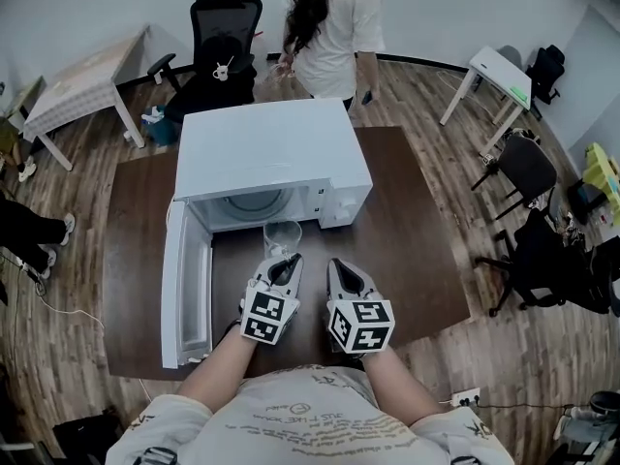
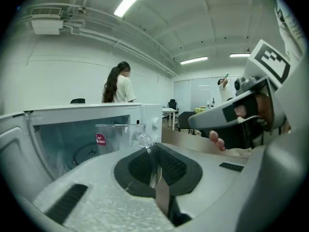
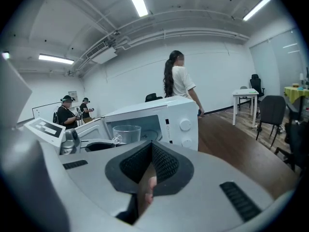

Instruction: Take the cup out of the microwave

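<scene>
A clear glass cup [image 1: 282, 234] with a red label stands or hangs just in front of the mouth of the white microwave [image 1: 271, 148], outside the cavity. My left gripper [image 1: 285, 263] is shut on the cup's clear handle, which shows pinched between the jaws in the left gripper view, at the left gripper [image 2: 153, 151]. The cup [image 2: 113, 136] sits just beyond those jaws. My right gripper [image 1: 340, 269] is beside the left one, shut and holding nothing. The right gripper view shows the right gripper [image 3: 150, 152], the cup [image 3: 126, 132] and the microwave [image 3: 166, 117].
The microwave door [image 1: 186, 289] swings open to the left over the dark brown table [image 1: 417, 240]. A person [image 1: 329, 27] stands behind the table beside a black office chair [image 1: 221, 37]. White tables and more chairs stand around the room.
</scene>
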The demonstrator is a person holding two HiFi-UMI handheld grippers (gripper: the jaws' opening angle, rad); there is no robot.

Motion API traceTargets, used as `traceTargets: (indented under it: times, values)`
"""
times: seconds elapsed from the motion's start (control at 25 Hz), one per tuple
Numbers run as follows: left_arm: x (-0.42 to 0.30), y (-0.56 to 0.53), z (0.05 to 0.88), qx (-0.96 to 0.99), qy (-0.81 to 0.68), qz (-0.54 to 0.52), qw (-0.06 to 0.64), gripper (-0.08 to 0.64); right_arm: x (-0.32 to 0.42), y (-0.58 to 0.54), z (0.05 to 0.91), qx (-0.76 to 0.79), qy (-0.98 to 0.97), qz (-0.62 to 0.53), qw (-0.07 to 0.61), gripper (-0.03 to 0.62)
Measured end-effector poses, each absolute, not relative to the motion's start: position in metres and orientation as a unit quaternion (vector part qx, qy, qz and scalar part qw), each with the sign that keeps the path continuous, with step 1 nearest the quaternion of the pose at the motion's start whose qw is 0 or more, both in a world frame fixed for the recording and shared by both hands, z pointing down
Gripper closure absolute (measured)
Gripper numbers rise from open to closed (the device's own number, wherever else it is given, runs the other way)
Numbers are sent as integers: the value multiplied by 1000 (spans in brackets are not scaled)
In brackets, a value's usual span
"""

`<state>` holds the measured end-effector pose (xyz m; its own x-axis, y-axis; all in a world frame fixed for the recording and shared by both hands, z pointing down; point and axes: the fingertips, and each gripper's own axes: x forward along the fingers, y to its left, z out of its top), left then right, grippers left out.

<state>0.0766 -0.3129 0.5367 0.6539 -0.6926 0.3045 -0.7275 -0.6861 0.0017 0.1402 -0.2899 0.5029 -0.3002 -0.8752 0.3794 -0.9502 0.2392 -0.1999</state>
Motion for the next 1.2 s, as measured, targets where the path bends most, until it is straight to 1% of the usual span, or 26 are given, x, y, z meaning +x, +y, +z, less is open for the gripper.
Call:
traceTargets:
  times: [0.12,0.24,0.56,1.0,1.2]
  values:
    - [74,-299,521,909,-389,140,50,546,139,-285,498,589,-781,191,82,583]
    - [70,-291,500,908,-397,124,60,546,138,-282,492,595,-780,182,67,583]
    - [64,-281,460,909,-403,99,36,546,123,-280,473,588,-794,140,67,583]
    - [61,-274,458,913,-394,94,37,546,111,-275,466,586,-797,131,64,583]
    - [60,-269,463,913,-394,101,26,546,109,-270,467,582,-800,128,70,583]
